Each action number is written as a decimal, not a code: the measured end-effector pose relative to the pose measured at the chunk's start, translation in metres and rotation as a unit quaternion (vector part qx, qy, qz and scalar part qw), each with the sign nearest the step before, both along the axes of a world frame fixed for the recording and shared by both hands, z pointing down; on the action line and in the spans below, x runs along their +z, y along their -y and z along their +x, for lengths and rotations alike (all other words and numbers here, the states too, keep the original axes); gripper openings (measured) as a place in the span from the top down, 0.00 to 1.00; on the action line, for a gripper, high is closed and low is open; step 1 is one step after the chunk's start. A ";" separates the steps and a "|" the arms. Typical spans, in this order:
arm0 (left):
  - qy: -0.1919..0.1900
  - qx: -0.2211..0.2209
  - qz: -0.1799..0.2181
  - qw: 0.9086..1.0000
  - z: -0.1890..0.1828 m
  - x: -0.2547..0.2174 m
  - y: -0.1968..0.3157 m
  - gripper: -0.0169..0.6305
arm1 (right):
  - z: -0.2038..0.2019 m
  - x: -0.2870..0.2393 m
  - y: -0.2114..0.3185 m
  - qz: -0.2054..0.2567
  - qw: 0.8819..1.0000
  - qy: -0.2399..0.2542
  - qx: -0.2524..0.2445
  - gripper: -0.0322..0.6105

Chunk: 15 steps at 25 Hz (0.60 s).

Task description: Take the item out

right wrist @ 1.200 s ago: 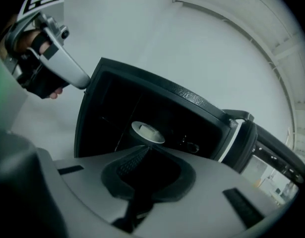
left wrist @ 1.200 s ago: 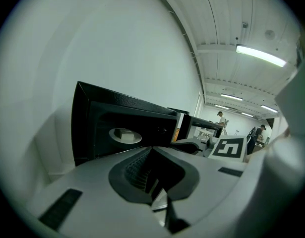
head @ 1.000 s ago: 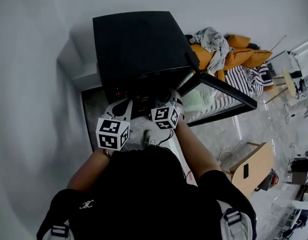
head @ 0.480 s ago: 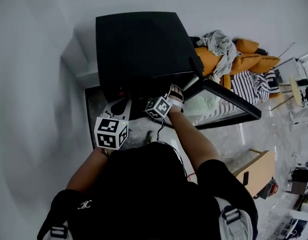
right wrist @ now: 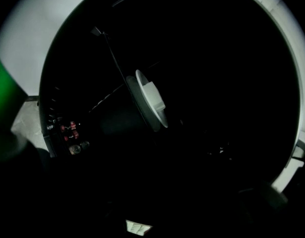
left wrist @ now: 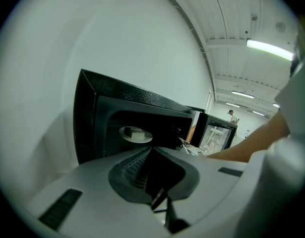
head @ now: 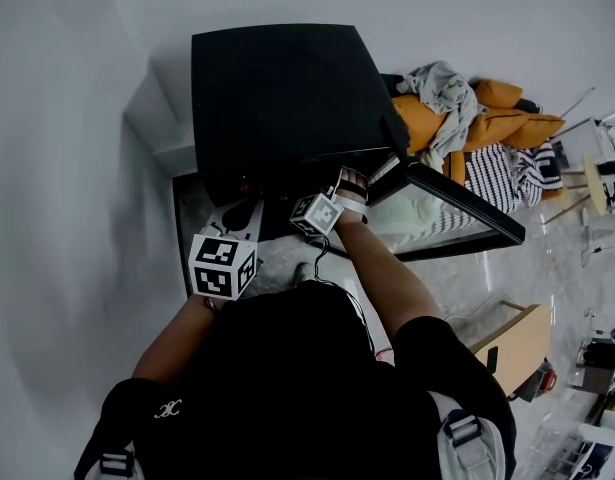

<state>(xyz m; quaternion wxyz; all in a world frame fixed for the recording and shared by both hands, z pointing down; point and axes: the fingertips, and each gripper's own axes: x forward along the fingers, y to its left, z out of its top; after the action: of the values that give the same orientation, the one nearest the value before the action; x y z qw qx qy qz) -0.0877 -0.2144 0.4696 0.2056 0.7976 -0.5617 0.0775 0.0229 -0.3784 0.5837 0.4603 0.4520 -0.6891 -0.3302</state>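
The item [right wrist: 153, 94] is a small pale block lying on a white plate [right wrist: 151, 110] inside the cavity of the black microwave [head: 277, 98]. From the left gripper view the plate sits in the left half of the cavity opening. The item's material and any print on it cannot be made out.

The right gripper [head: 322, 208] reaches into the microwave's opening. Its tips are hidden inside the cavity in the head view, and its own view is nearly all black, so its jaw state cannot be told. Only small red parts [right wrist: 70, 128] at the cavity's edge and an unclear pale patch [right wrist: 137, 227] show there.

The left gripper [head: 239, 213] hangs outside the microwave, in front of its left side, jaws closed together on nothing.

The microwave door [head: 457, 203] stands swung open to the right. Beyond the door lie orange cushions [head: 507, 118], a grey cloth [head: 442, 88] and a striped cloth [head: 497, 173].

The only legible marks are black-and-white square markers on the left cube [head: 222, 265] and the right cube [head: 315, 214], and a white emblem [head: 172, 408] on the person's sleeve.
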 end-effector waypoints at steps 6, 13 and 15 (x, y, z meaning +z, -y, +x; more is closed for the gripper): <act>0.000 0.005 0.000 1.000 0.000 0.000 0.001 0.96 | -0.004 0.007 0.017 -0.019 0.999 -0.026 -0.004 0.58; 0.000 0.006 0.000 1.000 -0.003 0.000 -0.003 0.96 | -0.001 -0.007 0.024 0.008 0.999 -0.036 0.014 0.81; 0.000 0.008 0.000 1.000 -0.004 -0.001 -0.005 0.96 | 0.000 -0.007 0.022 0.007 0.999 -0.035 0.016 0.81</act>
<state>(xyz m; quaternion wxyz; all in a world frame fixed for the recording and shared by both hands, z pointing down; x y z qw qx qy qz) -0.0918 -0.2099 0.4689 0.2050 0.8019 -0.5557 0.0791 0.0233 -0.4007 0.5769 0.4858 0.4541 -0.6632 -0.3434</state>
